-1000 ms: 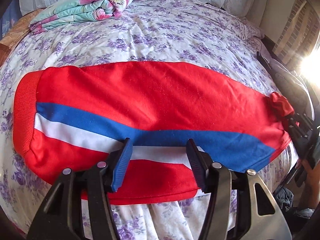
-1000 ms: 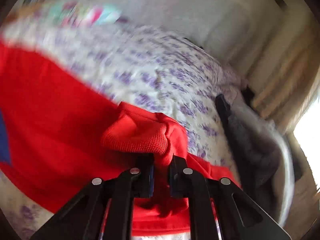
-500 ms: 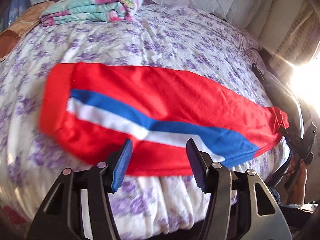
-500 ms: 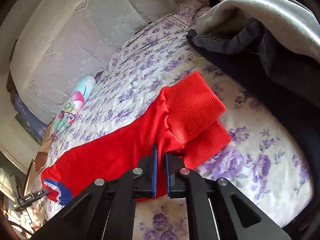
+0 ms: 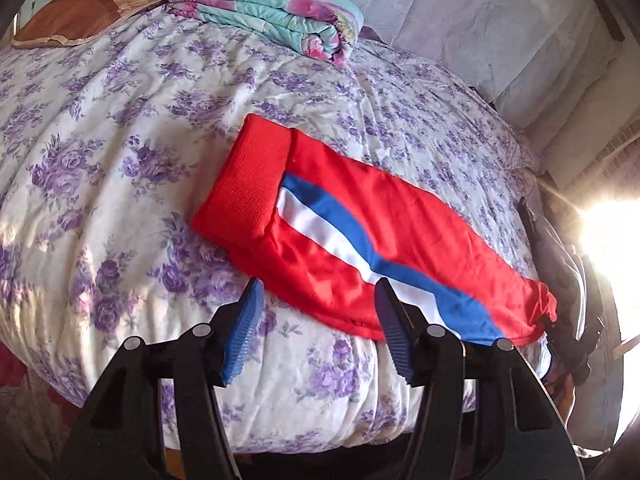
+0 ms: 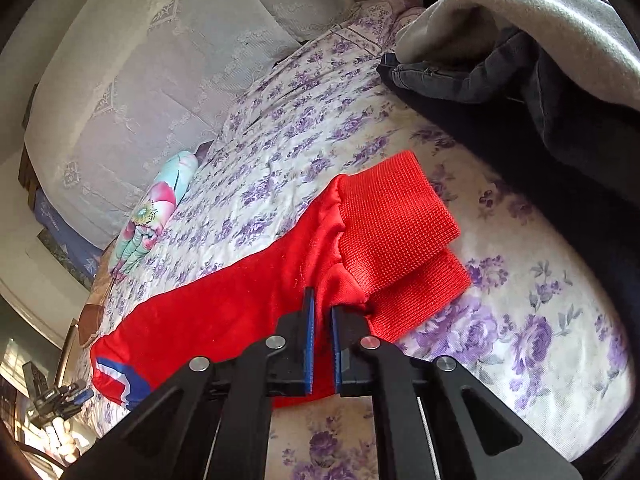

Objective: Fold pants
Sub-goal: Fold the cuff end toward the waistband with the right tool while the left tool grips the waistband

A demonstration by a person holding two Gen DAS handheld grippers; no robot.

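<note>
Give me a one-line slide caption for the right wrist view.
Right gripper shut on the red pants near their ribbed cuffs, stretched across the floral bedspread.

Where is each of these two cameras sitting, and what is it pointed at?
Left wrist: rides the left gripper, jaws open and empty, looking down across the floral-sheeted bed at the red pants with a blue and white stripe.
Right wrist: rides the right gripper, shut on the pants near the ribbed cuffs, facing the lace-covered headboard.
Shared: pants, bed, folded turquoise floral blanket.
</note>
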